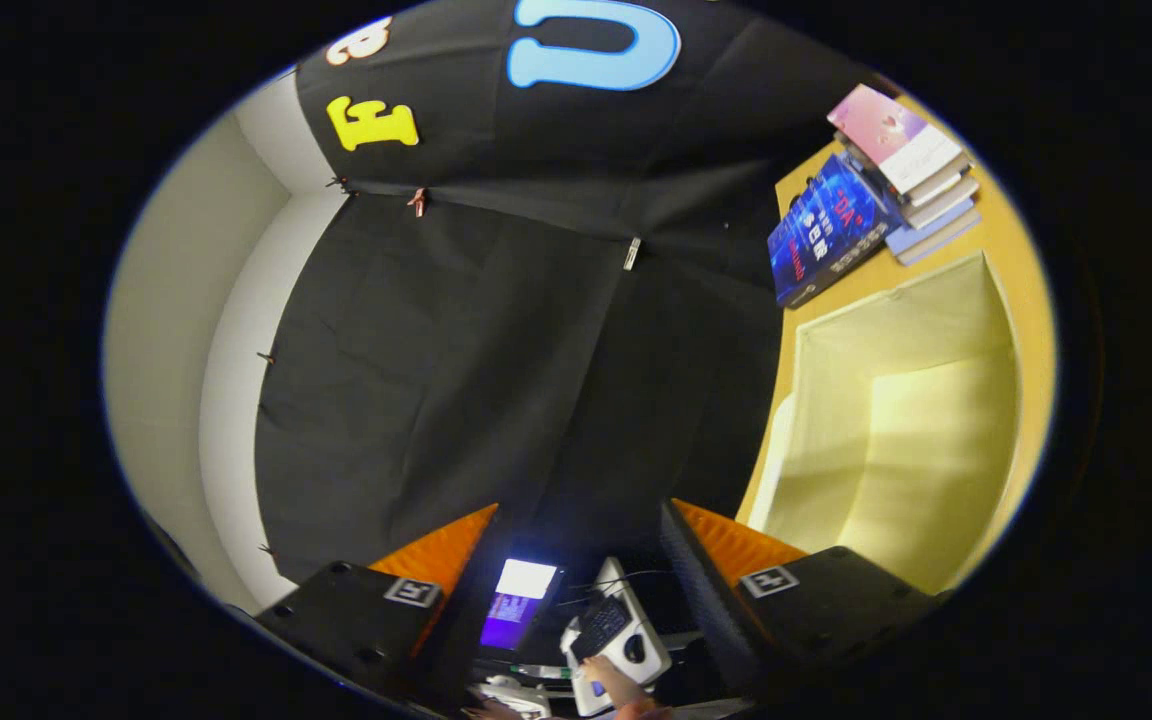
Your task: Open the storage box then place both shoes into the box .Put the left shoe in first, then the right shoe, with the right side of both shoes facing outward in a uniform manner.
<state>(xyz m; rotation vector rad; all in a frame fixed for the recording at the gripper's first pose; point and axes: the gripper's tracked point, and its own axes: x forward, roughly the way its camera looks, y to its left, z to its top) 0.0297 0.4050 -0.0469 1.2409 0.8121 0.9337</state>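
My gripper is open, with nothing between its fingers, and it points at the black cloth wall. The view is turned on its side. The storage box, pale cream fabric, stands to the right of the right finger on a yellow wooden table. Its top is open and I see its bare inner walls and floor. The right finger's tip lies just beside the box's near corner, apart from it.
A stack of books and a blue book leaning on it stand on the table beyond the box. Far off between the fingers are a lit screen, a white device and a person's hand. A white wall lies left.
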